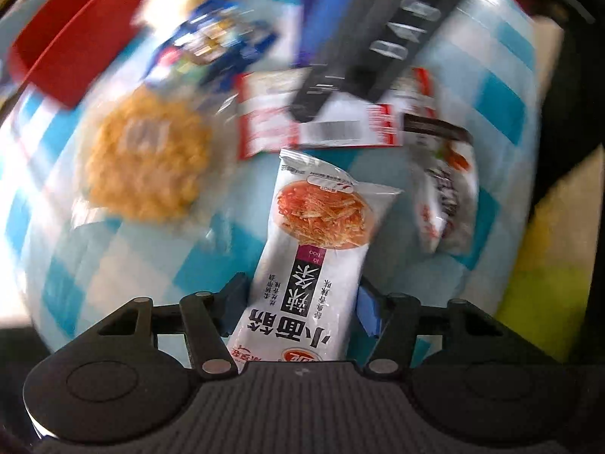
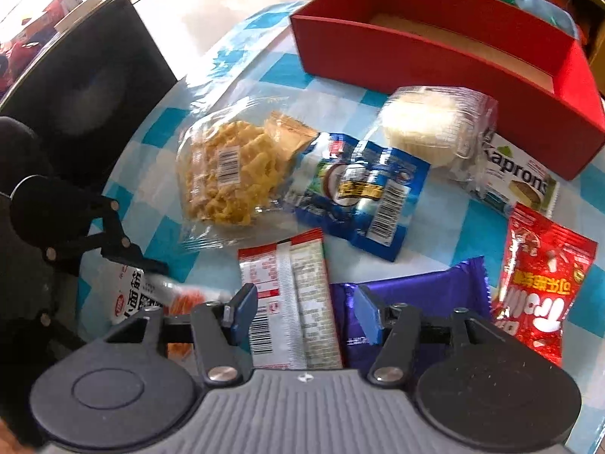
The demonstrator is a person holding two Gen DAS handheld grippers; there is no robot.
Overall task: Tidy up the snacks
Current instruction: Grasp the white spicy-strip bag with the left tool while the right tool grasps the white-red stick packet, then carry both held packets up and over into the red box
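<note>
My left gripper (image 1: 302, 306) points down over the blue-and-white checked cloth (image 1: 113, 265) and is shut on a white snack packet (image 1: 317, 227) printed with orange strips. The packet is sharp while the table behind it is blurred. In the right wrist view the same packet (image 2: 140, 295) sits under the left gripper's fingers (image 2: 124, 249). My right gripper (image 2: 305, 312) stands open over a red-and-white packet (image 2: 287, 295) lying barcode side up, with a purple bar (image 2: 427, 302) under its right finger. The red box (image 2: 435, 56) stands open at the back.
On the cloth lie a yellow noodle snack (image 2: 227, 174), a blue coconut packet (image 2: 359, 193), a clear tub of white cake (image 2: 427, 125), a Kaprons packet (image 2: 518, 178) and a red candy bag (image 2: 537, 283). A black chair back (image 2: 83, 87) stands beyond the table's left edge.
</note>
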